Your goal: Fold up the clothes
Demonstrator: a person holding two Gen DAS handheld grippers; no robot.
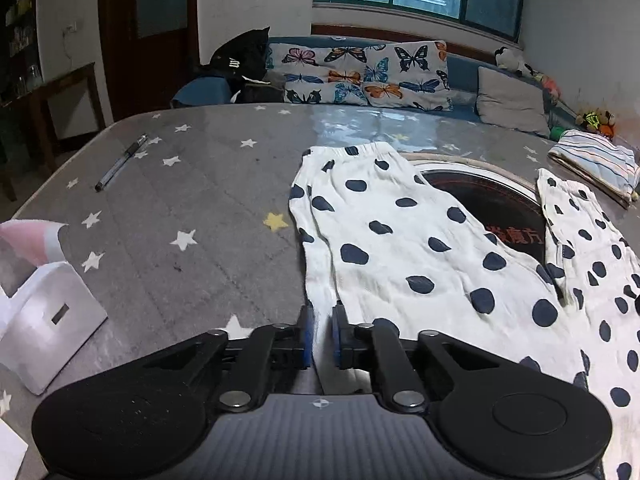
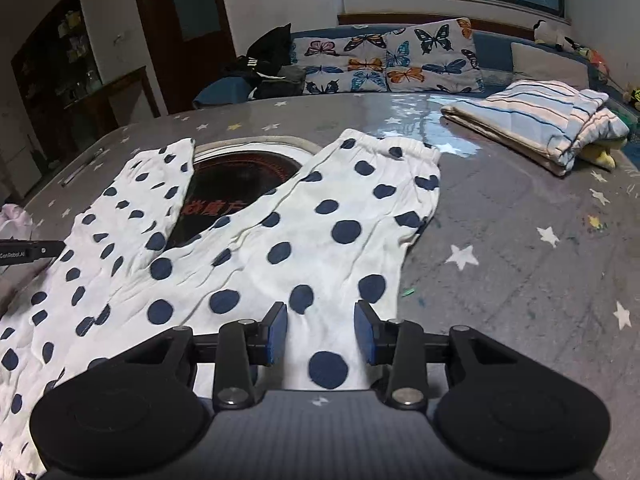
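Observation:
White trousers with navy dots (image 1: 400, 248) lie spread on the grey star-patterned table (image 1: 200, 200), their two legs forming a V. My left gripper (image 1: 322, 320) is shut on the left edge of one leg, with white cloth pinched between its blue pads. In the right wrist view the same trousers (image 2: 320, 232) lie under my right gripper (image 2: 321, 320). Its jaws stand open over the cloth near the leg's right edge, and the pads do not press on it.
A round black hob (image 1: 488, 204) is set into the table, partly under the trousers. A folded striped cloth (image 2: 540, 120) lies at the far right. A pen (image 1: 120, 164) and a white box (image 1: 48, 320) sit on the left. A sofa with butterfly cushions (image 1: 360, 76) runs behind the table.

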